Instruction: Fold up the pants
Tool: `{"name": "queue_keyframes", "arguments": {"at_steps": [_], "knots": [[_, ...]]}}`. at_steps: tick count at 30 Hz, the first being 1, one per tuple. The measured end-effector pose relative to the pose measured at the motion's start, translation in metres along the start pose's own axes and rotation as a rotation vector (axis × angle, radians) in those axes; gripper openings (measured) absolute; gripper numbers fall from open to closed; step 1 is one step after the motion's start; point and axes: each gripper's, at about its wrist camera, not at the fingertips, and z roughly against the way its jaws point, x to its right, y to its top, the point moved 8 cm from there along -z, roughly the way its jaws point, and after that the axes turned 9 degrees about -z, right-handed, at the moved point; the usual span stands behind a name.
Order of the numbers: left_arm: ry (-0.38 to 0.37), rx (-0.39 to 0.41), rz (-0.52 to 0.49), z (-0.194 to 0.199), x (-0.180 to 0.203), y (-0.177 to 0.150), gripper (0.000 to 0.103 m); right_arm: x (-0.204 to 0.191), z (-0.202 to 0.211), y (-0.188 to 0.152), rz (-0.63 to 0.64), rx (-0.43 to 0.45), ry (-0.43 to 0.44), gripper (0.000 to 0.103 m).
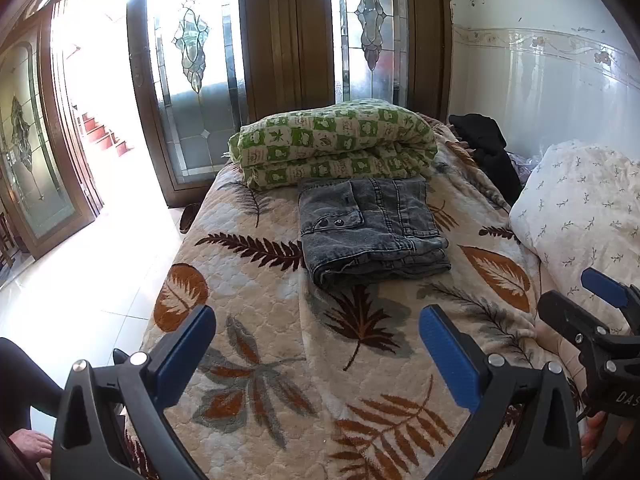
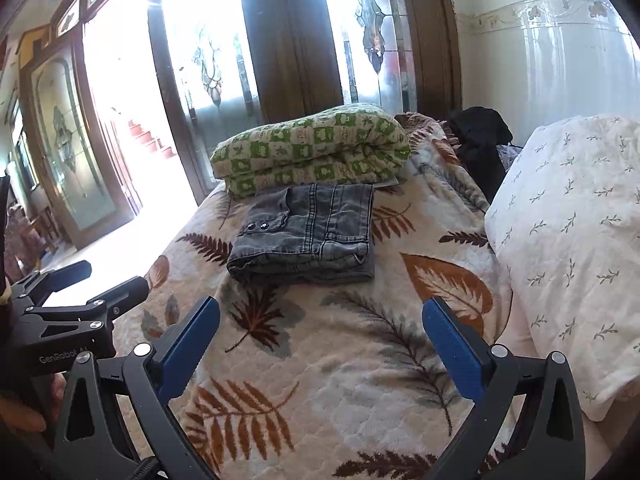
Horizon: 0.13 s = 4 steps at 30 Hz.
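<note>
The pants lie folded in a neat stack on the bed, touching the green blanket. The left tool and the right tool are both wide open and hold nothing. The folding looks done, so just leave the stack flat and don't bump it.

You see a bed with a leaf-print bedspread. A folded green and white quilt lies at its far end. A white pillow with little sprigs sits on the right side. Some black clothing is bunched by the tiled wall. Behind the bed you see wooden doors with stained glass panels. Red steps show through the open doorway.
</note>
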Motion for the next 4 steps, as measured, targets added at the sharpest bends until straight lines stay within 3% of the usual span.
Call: {"name": "queue_keyframes", "arguments": {"at_steps": [4], "knots": [[-0.004, -0.008, 0.0, -0.0021, 0.0035, -0.0029, 0.103, 0.0003, -0.0015, -0.0026, 0.001, -0.007, -0.003, 0.103]]}}
